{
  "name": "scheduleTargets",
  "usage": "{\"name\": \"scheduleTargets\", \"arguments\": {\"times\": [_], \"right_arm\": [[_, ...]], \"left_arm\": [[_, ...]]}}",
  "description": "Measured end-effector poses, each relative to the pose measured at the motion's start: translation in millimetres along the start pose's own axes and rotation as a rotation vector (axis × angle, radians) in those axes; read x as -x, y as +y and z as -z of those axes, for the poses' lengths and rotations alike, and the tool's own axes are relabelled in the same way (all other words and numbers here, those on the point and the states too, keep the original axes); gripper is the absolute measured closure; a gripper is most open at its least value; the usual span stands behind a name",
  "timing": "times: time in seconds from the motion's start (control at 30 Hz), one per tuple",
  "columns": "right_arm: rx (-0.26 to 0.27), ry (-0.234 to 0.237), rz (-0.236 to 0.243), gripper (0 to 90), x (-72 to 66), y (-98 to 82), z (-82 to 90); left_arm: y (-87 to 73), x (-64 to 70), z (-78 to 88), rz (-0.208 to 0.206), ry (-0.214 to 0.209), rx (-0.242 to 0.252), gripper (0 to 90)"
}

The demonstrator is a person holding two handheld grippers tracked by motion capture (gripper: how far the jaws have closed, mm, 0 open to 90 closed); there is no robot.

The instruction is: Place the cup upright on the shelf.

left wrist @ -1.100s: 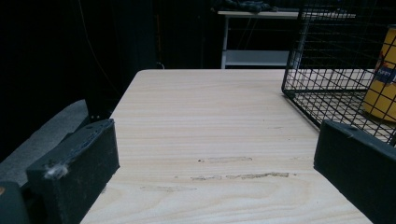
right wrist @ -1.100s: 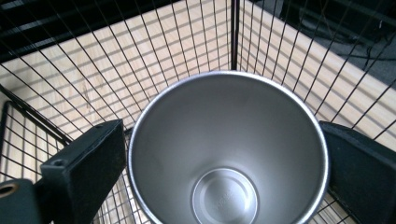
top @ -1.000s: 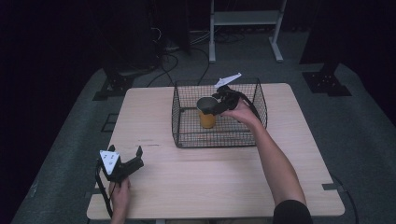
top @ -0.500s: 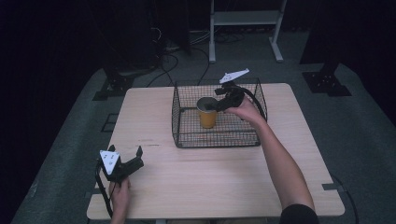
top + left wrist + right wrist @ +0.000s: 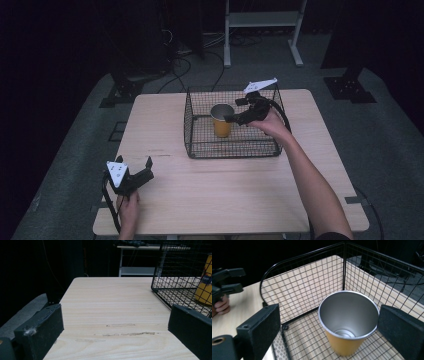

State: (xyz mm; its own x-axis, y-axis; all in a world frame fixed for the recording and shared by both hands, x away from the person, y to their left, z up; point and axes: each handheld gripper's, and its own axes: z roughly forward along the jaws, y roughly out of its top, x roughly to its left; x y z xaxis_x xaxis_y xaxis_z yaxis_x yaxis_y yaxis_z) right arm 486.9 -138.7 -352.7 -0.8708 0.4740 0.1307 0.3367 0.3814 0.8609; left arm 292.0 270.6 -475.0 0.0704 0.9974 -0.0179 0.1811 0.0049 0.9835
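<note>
Nearest the person, at the front left corner of the pale wooden surface (image 5: pixel 225 190), the left gripper (image 5: pixel 134 176) rested low in the left hand (image 5: pixel 128 212) with its jaws spread wide and nothing between them; it had not shifted over the last second, and its own view looked across bare wood toward the cage wall. Farther off, in the middle of the surface toward its far edge, stood the black wire-mesh basket (image 5: pixel 200 145), and upright on its floor, in the left half, the orange cup with a silver metal lining (image 5: pixel 221 120). A second earlier the right gripper (image 5: pixel 236 118) had been right at the cup's rim; half a second later it was above the cup, and at this moment it sat back to the cup's right with the cup standing free. In the right gripper view the jaws were wide apart, one on either side of the cup (image 5: pixel 349 320) and above it, neither touching it, with the far-off left gripper (image 5: pixel 224 285) beyond the basket (image 5: pixel 302 290). That read as a release just completed: the cup appeared to have been set down inside the basket, and the placing looked done, leaving the right hand (image 5: pixel 272 122) to clear the basket's wire rim.
</note>
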Motion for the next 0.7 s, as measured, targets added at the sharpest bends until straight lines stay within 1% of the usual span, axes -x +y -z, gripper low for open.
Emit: {"name": "scheduleTargets", "arguments": {"times": [0.03,0.07,0.3,0.33,0.4,0.5,0.6,0.7], "right_arm": [[0.007,0.000,0.001,4.5,-2.0,-1.3,4.6],[0.007,0.000,0.001,4.5,-2.0,-1.3,4.6],[0.020,0.008,-0.001,5.1,-8.3,-7.1,18.8],[0.016,0.004,0.002,5.1,-10.1,-8.1,20.5],[0.003,0.014,0.003,5.1,-12.9,-9.0,23.1],[0.018,0.018,0.011,5.7,-19.3,-12.0,29.8],[0.019,0.016,0.014,5.8,-21.2,-14.1,32.8],[0.011,0.021,0.006,5.8,-23.4,-18.6,37.8]], "left_arm": [[0.0,0.3,-0.1,-0.002,0.001,0.000,0.0],[0.0,0.3,-0.1,-0.002,0.001,0.000,0.0],[0.0,0.8,0.0,-0.008,0.001,-0.002,0.0],[0.0,0.9,0.0,-0.008,0.001,-0.002,0.0],[0.0,1.0,0.0,-0.010,0.000,-0.002,0.0],[0.0,1.0,-0.1,-0.012,0.000,-0.002,0.0],[0.0,1.0,-0.1,-0.013,0.000,-0.002,0.0],[0.0,1.2,-0.2,-0.014,0.000,-0.003,0.0]]}}
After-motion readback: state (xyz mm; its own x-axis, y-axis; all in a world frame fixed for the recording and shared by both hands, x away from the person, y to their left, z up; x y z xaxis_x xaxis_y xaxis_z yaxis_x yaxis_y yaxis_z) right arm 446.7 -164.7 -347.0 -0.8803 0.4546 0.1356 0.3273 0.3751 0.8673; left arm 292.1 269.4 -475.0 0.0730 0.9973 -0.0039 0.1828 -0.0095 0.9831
